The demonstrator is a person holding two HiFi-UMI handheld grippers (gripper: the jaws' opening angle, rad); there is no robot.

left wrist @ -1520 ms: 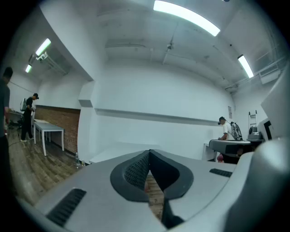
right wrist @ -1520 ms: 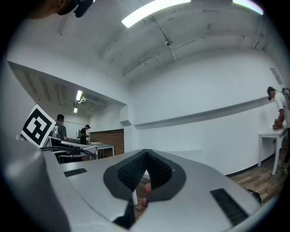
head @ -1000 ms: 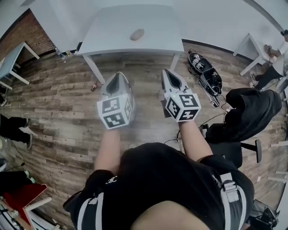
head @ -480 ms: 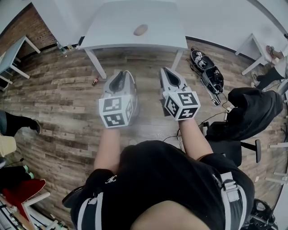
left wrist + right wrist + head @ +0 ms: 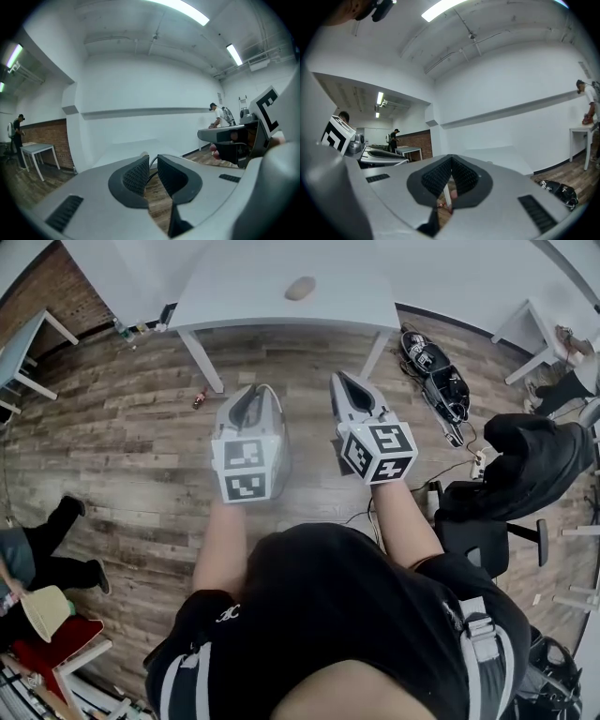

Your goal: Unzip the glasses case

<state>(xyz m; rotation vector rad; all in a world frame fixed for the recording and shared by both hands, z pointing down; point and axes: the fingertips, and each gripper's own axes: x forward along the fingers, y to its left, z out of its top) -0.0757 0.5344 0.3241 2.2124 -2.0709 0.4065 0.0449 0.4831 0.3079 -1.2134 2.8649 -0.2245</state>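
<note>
1. Well, my left gripper [image 5: 253, 392] shows a narrow gap between its jaws, which have just been opening; nothing sits between them.
2. My right gripper [image 5: 343, 381] has its jaws pressed together, empty.
3. The glasses case [image 5: 300, 288] lies on the white table [image 5: 234, 296] at twelve o'clock in the head view, well apart from both grippers, which hang over the wooden floor [image 5: 122, 446].
</note>
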